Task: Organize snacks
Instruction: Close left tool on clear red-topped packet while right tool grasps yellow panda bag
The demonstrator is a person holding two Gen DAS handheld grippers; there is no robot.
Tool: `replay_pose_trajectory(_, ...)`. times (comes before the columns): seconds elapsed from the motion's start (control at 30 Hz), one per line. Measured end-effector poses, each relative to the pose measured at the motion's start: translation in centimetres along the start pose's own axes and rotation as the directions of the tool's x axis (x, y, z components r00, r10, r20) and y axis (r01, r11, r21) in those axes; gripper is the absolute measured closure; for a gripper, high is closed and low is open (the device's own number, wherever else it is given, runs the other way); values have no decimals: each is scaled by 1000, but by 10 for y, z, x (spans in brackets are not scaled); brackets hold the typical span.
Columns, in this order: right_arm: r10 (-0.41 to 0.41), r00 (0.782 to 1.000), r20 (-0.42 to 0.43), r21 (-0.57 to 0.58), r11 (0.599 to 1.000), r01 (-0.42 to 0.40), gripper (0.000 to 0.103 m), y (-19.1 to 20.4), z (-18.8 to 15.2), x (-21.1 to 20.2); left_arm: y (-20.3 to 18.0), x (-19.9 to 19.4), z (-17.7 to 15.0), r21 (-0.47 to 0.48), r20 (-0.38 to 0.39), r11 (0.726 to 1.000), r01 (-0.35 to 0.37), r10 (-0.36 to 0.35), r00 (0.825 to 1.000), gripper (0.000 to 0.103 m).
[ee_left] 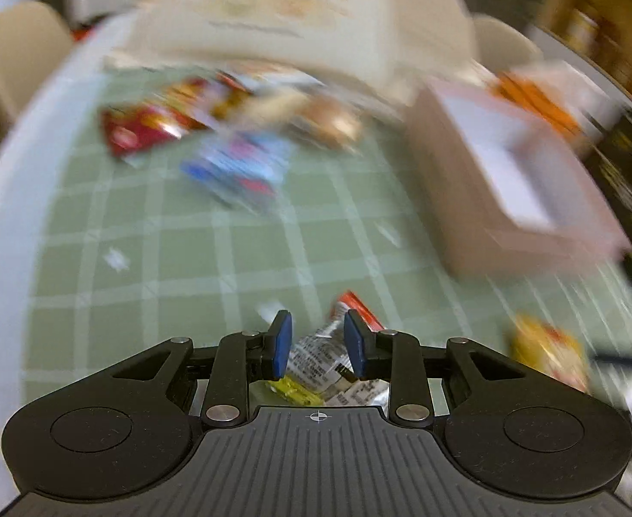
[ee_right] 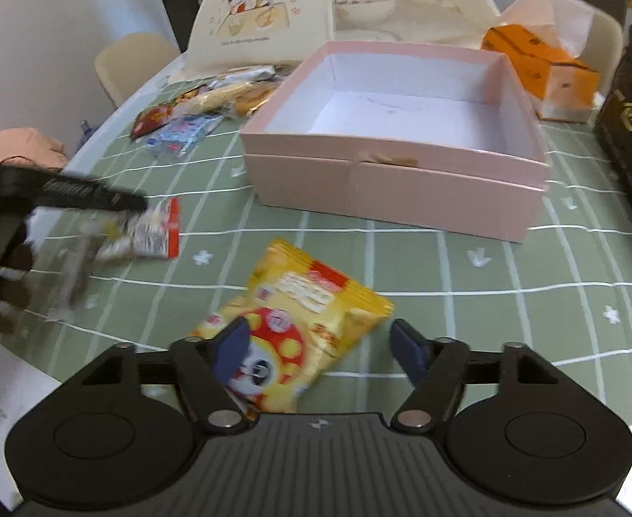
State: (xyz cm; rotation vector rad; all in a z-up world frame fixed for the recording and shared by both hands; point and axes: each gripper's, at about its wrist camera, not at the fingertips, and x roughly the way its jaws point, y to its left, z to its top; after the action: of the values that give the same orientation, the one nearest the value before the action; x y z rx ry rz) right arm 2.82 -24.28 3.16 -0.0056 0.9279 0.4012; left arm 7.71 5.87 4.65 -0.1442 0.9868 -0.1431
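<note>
Early stage, nothing sorted yet. Pink box point(ee_right: 395, 185) sat on the worktop point(ee_right: 466, 301) with its inside bare, no snacks in it.

Left gripper point(ee_left: 318, 344) had its pads pinched on a silver-and-red packet point(ee_left: 322, 355), lifted just off the worktop; view was heavily blurred, so probably mid-swing toward the box.

Right gripper point(ee_right: 318, 351) was spread wide over the yellow snack bag point(ee_right: 298, 327), one pad over the bag's near end, the other clear of it, not gripping.

Left to do, by my read: yellow bag plus the pile point(ee_right: 204, 107) of red, blue and tan packets beyond the box's left corner.
</note>
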Motion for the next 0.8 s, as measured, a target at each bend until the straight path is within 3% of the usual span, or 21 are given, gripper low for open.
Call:
replay_pose_trajectory(0.13,-17,1000,20,78,997,15,24,-29,-5,-7,-36,-14,-28,91,-78,989,114,-107,991,71)
replay_pose_trajectory(0.23,-21,999,28,134,991,17,21,-46,-8,-6,-60,-32,-37,209,-26,977,47,-43,999,70)
replay_pose_trajectory(0.3,-41,998,40,134,990,35,21,-49,-11,-6,-73,-47,-38,311,18,950,17,-24,1000,70)
replay_pose_trajectory(0.33,-60,997,44,116,992,55,21,-49,-12,-5,-80,-53,-39,369,20,929,29,-39,999,70)
replay_pose_trajectory(0.4,-89,995,48,73,994,85,21,-45,-15,-4,-94,-59,-47,507,-38,858,77,-67,997,70)
replay_pose_trajectory(0.5,-63,997,50,61,996,60,21,-41,-15,-6,-118,-50,-71,685,-142,716,136,-52,988,67)
replay_pose_trajectory(0.53,-36,998,55,66,997,33,22,-40,-14,-8,-123,-45,-79,720,-153,680,136,-36,988,66)
replay_pose_trajectory(0.57,-23,998,63,65,998,19,22,-39,-11,-9,-126,-41,-86,747,-141,655,117,-15,990,67)
replay_pose_trajectory(0.6,-20,997,70,58,998,16,22,-37,-11,-12,-129,-37,-88,756,-111,649,78,9,994,66)
replay_pose_trajectory(0.63,-24,997,78,51,999,20,22,-35,-9,-14,-131,-33,-86,741,-82,670,44,25,996,66)
replay_pose_trajectory(0.67,-30,996,87,48,999,26,22,-35,-7,-16,-132,-30,-81,697,-55,717,12,37,998,67)
replay_pose_trajectory(0.7,-31,995,93,48,998,27,22,-35,-5,-17,-128,-26,-72,610,-32,792,-23,53,998,67)
replay_pose_trajectory(0.77,-29,995,94,50,998,25,22,-38,-2,-18,-117,-20,-57,406,-21,912,-47,61,998,68)
replay_pose_trajectory(0.8,-29,995,92,47,999,25,22,-39,-1,-18,-115,-18,-52,342,-22,939,-37,47,999,65)
